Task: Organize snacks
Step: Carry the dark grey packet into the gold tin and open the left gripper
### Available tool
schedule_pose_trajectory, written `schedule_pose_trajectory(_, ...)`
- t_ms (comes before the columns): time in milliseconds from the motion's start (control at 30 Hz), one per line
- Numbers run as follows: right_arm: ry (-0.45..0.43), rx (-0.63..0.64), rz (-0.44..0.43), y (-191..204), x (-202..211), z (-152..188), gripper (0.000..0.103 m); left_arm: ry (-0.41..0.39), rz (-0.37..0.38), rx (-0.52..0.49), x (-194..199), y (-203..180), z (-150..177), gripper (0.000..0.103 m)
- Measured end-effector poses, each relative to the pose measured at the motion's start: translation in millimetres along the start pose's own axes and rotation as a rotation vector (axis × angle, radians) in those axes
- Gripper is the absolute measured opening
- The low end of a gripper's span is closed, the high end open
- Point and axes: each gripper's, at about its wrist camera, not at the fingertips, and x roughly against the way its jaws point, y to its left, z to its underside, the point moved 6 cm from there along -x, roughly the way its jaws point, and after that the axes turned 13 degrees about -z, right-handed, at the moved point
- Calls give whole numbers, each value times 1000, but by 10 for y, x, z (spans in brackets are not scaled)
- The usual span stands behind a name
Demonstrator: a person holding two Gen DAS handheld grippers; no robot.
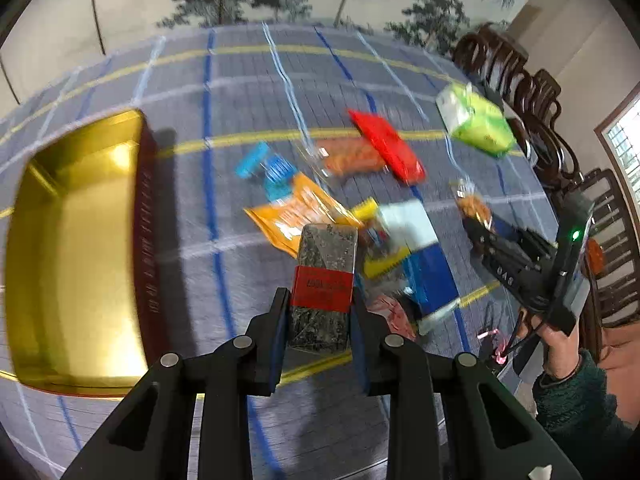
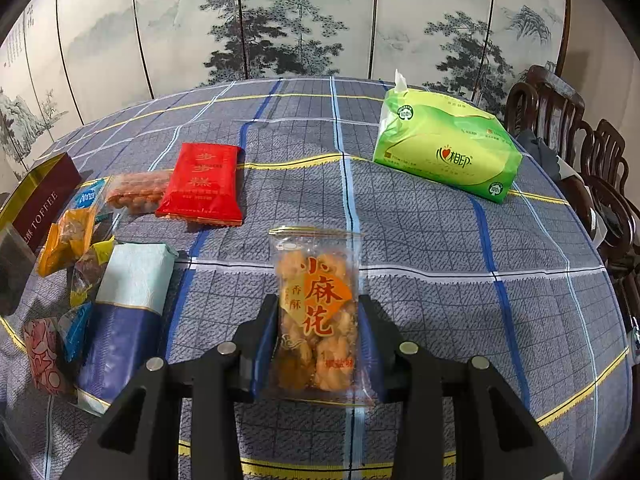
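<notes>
My left gripper [image 1: 320, 312] is shut on a dark speckled snack bar with a red band [image 1: 325, 276], held above the checked tablecloth. To its left stands the gold tin [image 1: 76, 248], open and bare inside. My right gripper [image 2: 318, 340] is shut on a clear bag of fried dough twists [image 2: 316, 312] with an orange label, lifted over the cloth. It also shows in the left wrist view as the right gripper [image 1: 480, 228] with its bag [image 1: 472, 204]. Loose snacks lie between: an orange packet [image 1: 292, 216], a red packet [image 2: 202, 184], a blue and white packet [image 2: 128, 304].
A green tissue pack [image 2: 444, 148] sits at the far right of the table. The tin's maroon lid [image 2: 42, 200] stands at the left edge. Dark wooden chairs [image 2: 580, 148] line the right side. A person's hand and green sleeve [image 1: 568, 364] hold the right gripper.
</notes>
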Motion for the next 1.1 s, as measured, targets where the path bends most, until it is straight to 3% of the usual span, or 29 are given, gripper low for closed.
schedule_pose_trajectory(100,0,0,0,-1,1,0,40,-44,-44,32,128,250,-82,25)
schedule_pose_trajectory(233,0,0,0,2,2,-2,40,-63,-158,106,162,775,-151,25)
schedule_pose_trajectory(533,0,0,0,7,5,-4,40,28,-357,197,-146,1762,48,24)
schedule_pose_trajectory(767,1,1,0,7,7,-4,40,69,-349,209,-255,1938,229,22)
schedule_pose_trajectory(1100,0,0,1,10,6,-6,40,48,-335,217,-237,1971,262,22)
